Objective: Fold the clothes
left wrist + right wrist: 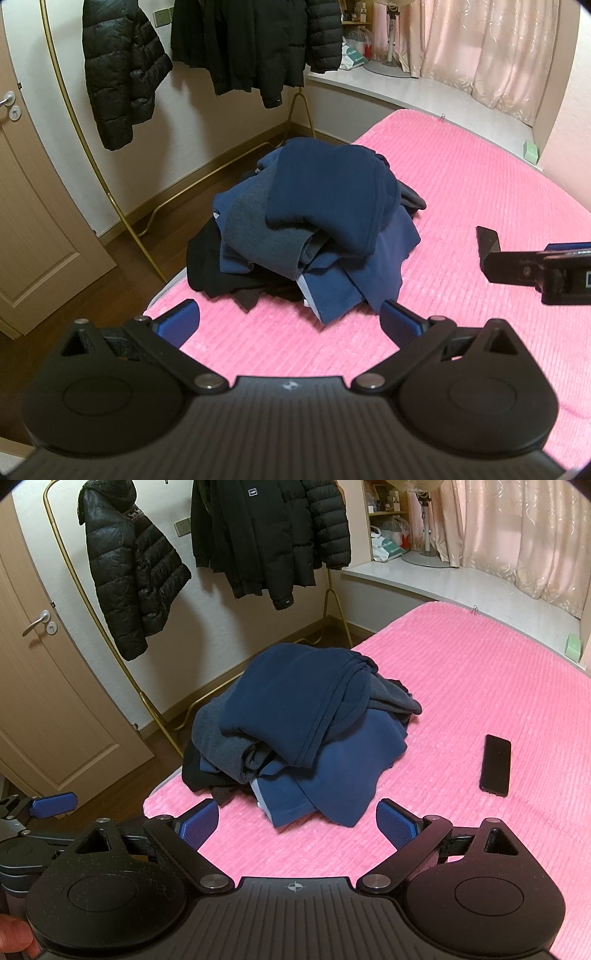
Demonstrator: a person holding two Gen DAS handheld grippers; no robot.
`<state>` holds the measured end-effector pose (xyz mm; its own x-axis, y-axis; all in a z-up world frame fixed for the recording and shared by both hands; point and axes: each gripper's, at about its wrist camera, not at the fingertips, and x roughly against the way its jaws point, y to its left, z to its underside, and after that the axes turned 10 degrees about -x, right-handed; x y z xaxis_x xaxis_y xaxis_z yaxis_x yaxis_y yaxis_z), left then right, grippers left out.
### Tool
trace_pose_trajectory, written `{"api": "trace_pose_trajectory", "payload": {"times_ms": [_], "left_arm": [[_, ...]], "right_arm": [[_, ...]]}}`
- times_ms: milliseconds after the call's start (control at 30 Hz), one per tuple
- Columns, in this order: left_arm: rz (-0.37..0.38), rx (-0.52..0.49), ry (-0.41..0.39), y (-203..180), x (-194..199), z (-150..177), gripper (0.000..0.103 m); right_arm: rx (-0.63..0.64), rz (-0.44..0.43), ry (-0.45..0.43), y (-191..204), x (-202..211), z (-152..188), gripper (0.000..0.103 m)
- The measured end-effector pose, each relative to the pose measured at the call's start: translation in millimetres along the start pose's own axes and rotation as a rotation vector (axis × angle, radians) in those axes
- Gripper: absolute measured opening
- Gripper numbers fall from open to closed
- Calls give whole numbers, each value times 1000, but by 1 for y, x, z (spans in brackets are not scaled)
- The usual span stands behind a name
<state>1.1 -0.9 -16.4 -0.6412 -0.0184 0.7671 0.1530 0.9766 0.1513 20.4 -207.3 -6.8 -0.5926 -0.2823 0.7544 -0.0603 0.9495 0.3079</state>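
Hovering low over the near edge of the bed [461, 192], the left gripper [290, 321] has its blue-padded fingers [181, 321] spread wide with nothing between them. The right gripper [295, 823] hangs beside it over the same edge, likewise spread and empty; in the left view its tip juts in from the right side.

A pile of clothes [306, 225] sits on the pink ribbed cover near the bed's left edge, close to the near-left corner, just beyond both grippers and not touching either. A dark navy garment [328, 192] lies folded over the top. Under it is a grey piece [258, 221], with lighter blue fabric [354, 280] spilling toward the grippers and something black [210, 273] at the bottom on the left. All of it is crumpled.

A black phone [495, 765] lies flat on the cover to the right of the pile, apart from it, seen only in the right view.

Past the bed's left edge, a gold rack [110, 627] stands on the wood floor against the wall, with black puffer jackets [136, 583] hanging from it. A door [48, 701] is at far left. Pink curtains [517, 535] hang beyond the far edge, over a pale ledge.

A fingertip [14, 938] shows at the bottom-left corner of the right view.
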Motion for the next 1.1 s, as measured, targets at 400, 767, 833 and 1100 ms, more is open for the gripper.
{"api": "trace_pose_trajectory", "payload": {"times_ms": [400, 767, 833, 1100], "left_arm": [[2, -1, 2, -1, -1, 0, 102], [-1, 4, 8, -2, -1, 1, 102], [-3, 4, 10, -2, -1, 1, 102], [-25, 16, 11, -8, 2, 3, 102]], "right_arm": [[-1, -2, 0, -1, -1, 0, 95], [6, -2, 10, -1, -2, -1, 95], [8, -3, 12, -2, -2, -2, 95], [20, -15, 22, -9, -2, -1, 95]]}}
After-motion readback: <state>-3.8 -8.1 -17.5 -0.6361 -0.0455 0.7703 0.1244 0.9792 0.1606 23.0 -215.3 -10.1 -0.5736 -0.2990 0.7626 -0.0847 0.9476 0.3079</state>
